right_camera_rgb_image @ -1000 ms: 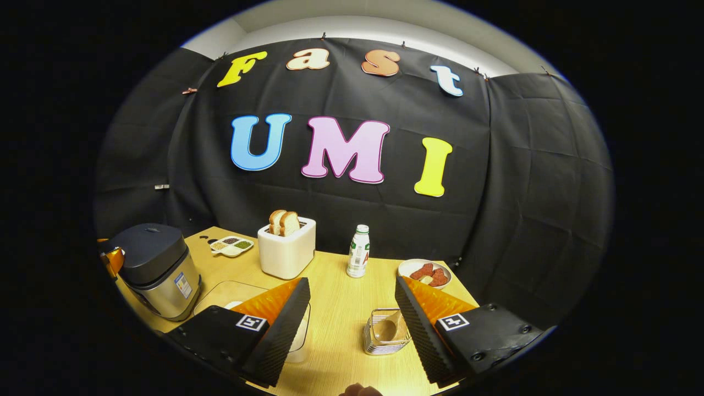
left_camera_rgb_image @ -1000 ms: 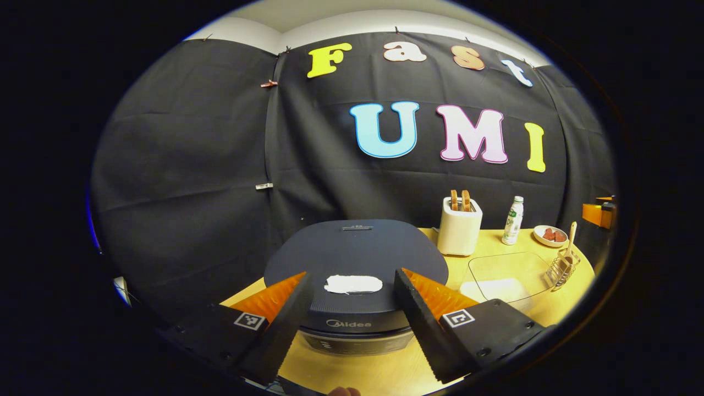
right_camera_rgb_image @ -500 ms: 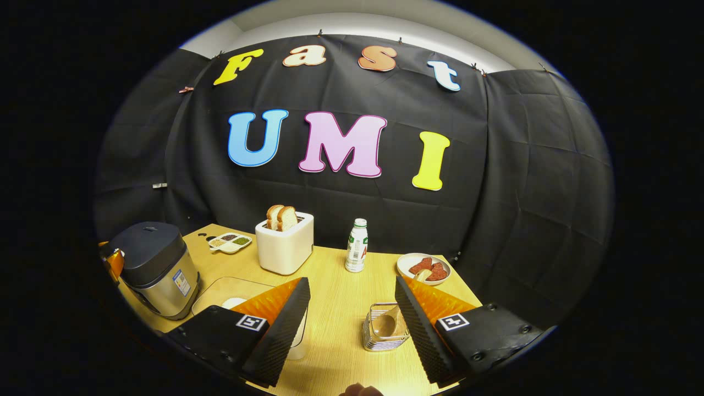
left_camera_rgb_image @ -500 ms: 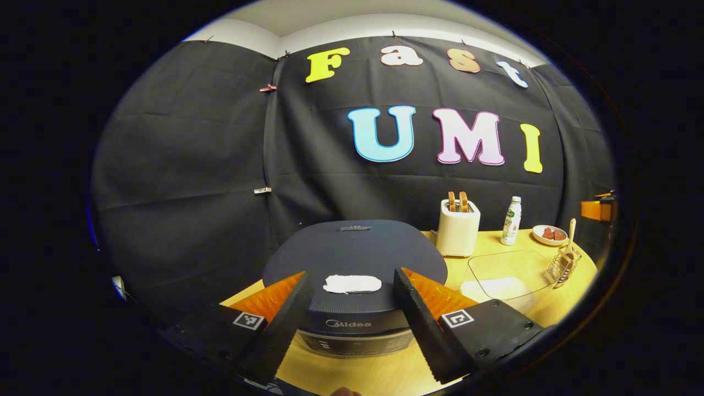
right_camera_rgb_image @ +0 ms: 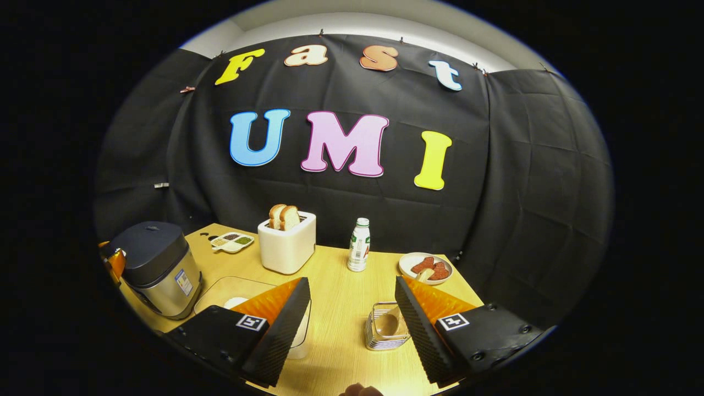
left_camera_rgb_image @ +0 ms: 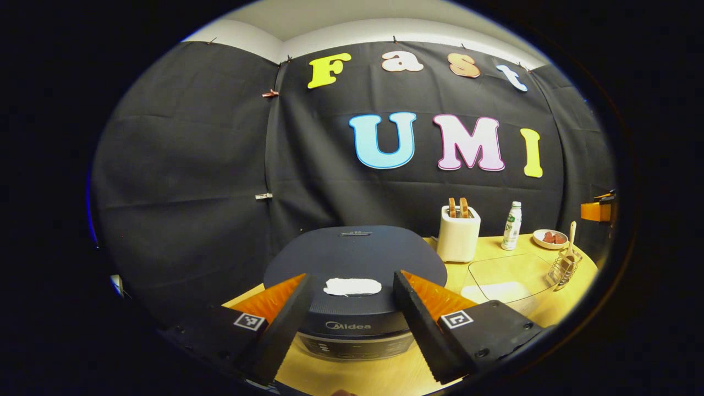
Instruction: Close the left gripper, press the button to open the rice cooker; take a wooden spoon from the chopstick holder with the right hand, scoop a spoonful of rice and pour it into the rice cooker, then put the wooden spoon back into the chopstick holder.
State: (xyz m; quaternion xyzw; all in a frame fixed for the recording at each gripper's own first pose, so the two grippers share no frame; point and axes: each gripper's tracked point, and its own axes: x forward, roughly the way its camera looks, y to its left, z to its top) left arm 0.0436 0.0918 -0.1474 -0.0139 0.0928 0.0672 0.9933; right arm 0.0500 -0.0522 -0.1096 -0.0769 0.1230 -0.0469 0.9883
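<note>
Nothing moved; wooden spoon [left_camera_rgb_image: 570,242] handle upright.

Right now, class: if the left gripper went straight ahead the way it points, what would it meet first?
Most likely the rice cooker, near the pale button between its open jaws; depth is uncertain.

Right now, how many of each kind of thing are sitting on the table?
Rice cooker: 1
Toaster: 1
Bread slices in the toaster: 2
Bottle: 1
Plate of red food: 1
Divided dish: 1
Chopstick holder: 1
Wooden spoon: 1
Clear container: 1
Total: 10
</note>
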